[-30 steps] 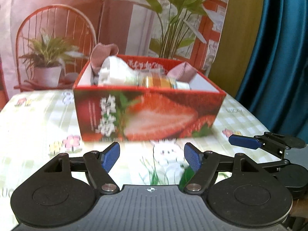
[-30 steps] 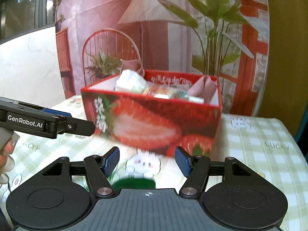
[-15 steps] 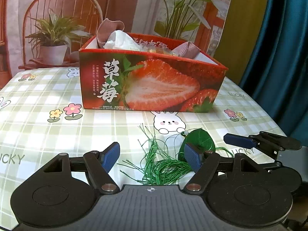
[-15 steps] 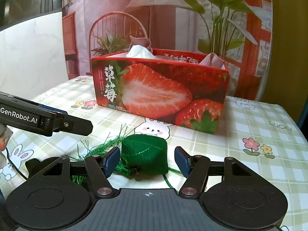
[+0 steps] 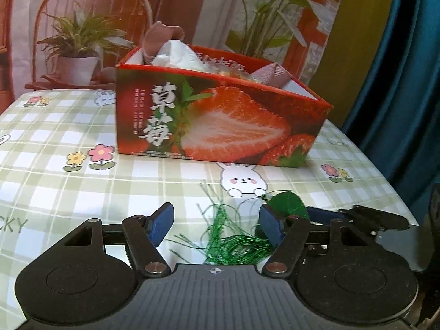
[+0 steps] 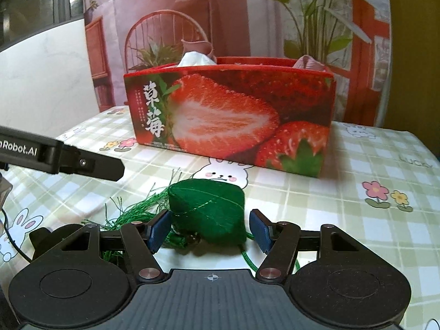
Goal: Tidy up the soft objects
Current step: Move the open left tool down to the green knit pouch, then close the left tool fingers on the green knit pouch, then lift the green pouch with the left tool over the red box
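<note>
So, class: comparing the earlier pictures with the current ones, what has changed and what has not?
Both grippers have come down toward the table: the right gripper now brackets the green pouch, the left gripper its tassel, its jaws just closing slightly. Nothing is gripped. The strawberry box stayed put.

A staged home setting: checked tablecloth point(image 5: 82, 192) before a printed patio backdrop point(image 6: 247, 13).

Green thread-wrapped pouch point(image 6: 209, 209) lying on bench, loose tassel point(image 5: 231, 236) spread leftward; strawberry box point(image 6: 228, 118) behind, upright, cloths point(image 5: 165, 34) poking out.
</note>
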